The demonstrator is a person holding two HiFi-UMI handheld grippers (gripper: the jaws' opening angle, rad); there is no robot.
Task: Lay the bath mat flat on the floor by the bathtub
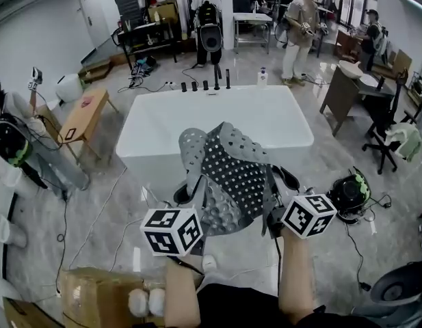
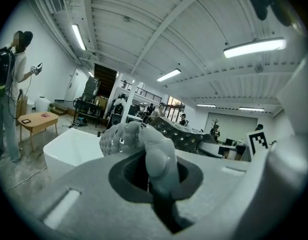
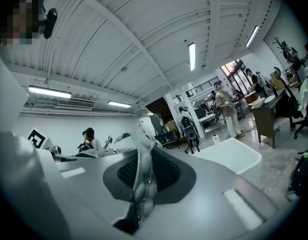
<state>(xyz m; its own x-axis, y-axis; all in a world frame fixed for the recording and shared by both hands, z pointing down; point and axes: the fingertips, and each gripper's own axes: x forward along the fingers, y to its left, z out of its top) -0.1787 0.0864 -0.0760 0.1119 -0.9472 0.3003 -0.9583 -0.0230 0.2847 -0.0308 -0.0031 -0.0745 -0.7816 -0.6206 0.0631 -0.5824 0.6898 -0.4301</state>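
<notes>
The bath mat (image 1: pixel 231 176) is a grey, rubbery sheet, pierced with rows of round holes and studded with small bumps. It is held up in the air, crumpled and folded over itself, on the near side of the bathtub (image 1: pixel 156 125) and partly overlapping the tub's near rim in the head view. None of it lies on the floor (image 1: pixel 108 210).

The left gripper (image 1: pixel 185 200) is clenched on the mat's left part: in the left gripper view a thick, rounded fold of the mat (image 2: pixel 158 156) is pinched between its jaws and bulges up past them. The right gripper (image 1: pixel 282 190) is clamped on the mat's right part; in the right gripper view a thin, knobbly edge of the mat (image 3: pixel 143 171) stands upright in the closed slot. Each gripper carries a cube with black-and-white square markers.

The bathtub is a white, smooth, rectangular basin with rounded corners. The floor is glossy grey stone-patterned tile with cables trailing over it. A low wooden table (image 1: pixel 84 118) stands to the left of the tub, a brown cardboard box (image 1: pixel 94 296) sits at near left, and a black office chair (image 1: pixel 388 132) is at the right.
</notes>
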